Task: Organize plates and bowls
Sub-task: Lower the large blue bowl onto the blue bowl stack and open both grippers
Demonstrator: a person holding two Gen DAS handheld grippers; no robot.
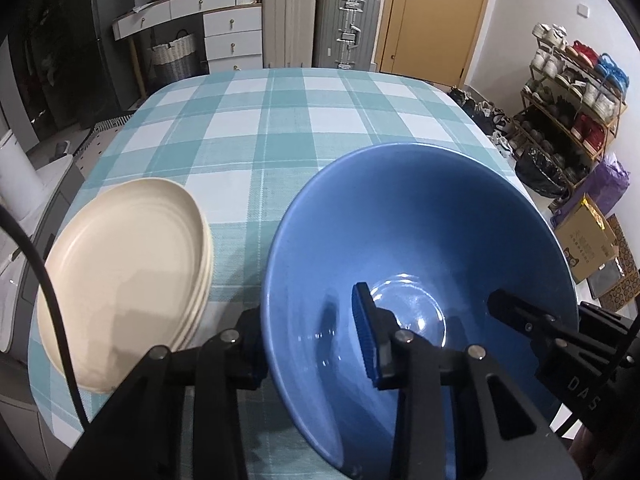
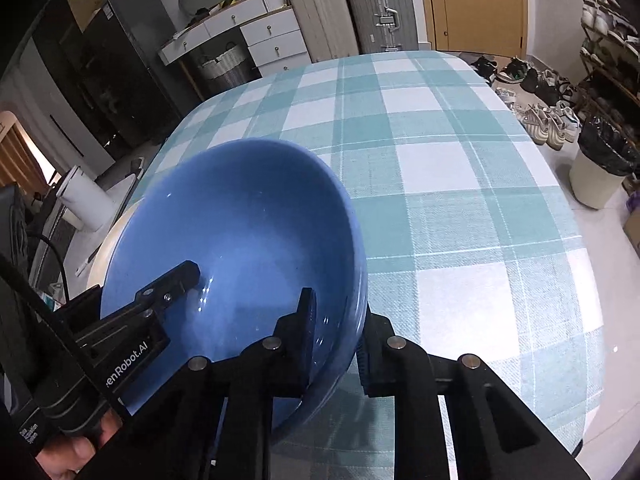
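My left gripper (image 1: 308, 344) clamped on blue bowl (image 1: 420, 248) left rim; my right gripper (image 2: 336, 344) clamped on opposite rim; bowl held tilted over checked table (image 1: 256, 128); cream plate stack (image 1: 124, 268) just left of bowl, nearer my left hand; table resting contact unclear.

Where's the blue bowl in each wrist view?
Left wrist: blue bowl fills lower right, left gripper clamped on its left rim.
Right wrist: blue bowl lower left, right gripper clamped on its right rim.
Shared landmark: silver suitcase.
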